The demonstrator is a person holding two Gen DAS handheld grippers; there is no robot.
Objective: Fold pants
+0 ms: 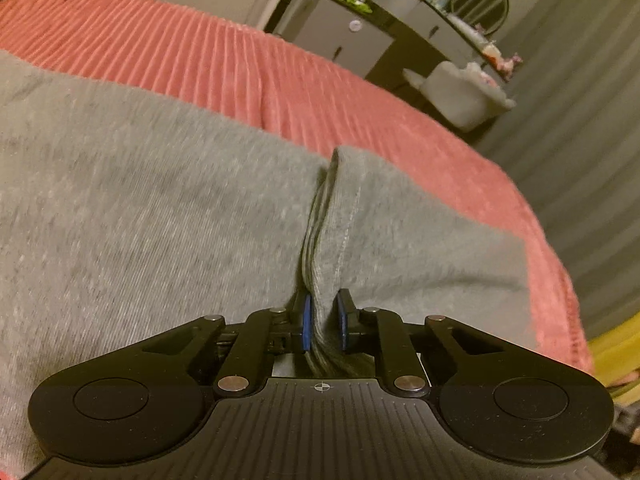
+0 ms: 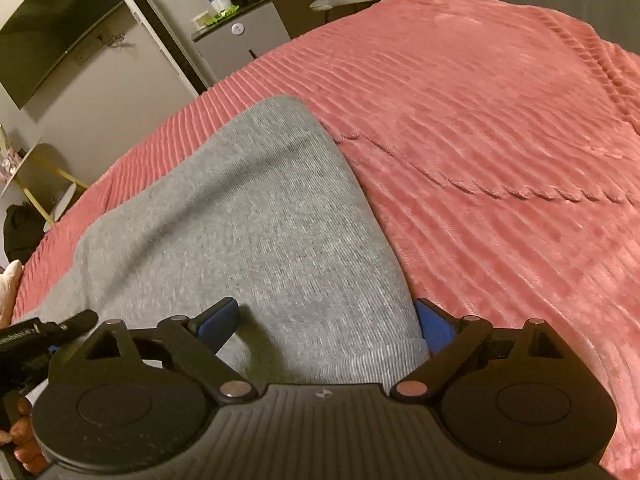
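Grey knit pants [image 1: 140, 208] lie on a pink ribbed bedspread [image 1: 248, 64]. My left gripper [image 1: 325, 320] is shut on a pinched ridge of the pants' edge, which stands up between its blue pads [image 1: 306, 322]. In the right wrist view the pants [image 2: 260, 232] stretch away from me over the bedspread [image 2: 500, 140]. My right gripper [image 2: 326, 326] is open, its blue pads [image 2: 434, 326] wide apart on either side of the pants' near hemmed edge. The left gripper's tip shows at the left edge of the right wrist view [image 2: 60, 326].
A grey cabinet [image 1: 344, 36] with bottles and boxes on top and a white chair [image 1: 460, 92] stand beyond the bed. A dark screen [image 2: 56, 28] hangs on the wall. The bed's edge [image 1: 560, 280] drops off at the right. A hand [image 2: 20, 436] shows at lower left.
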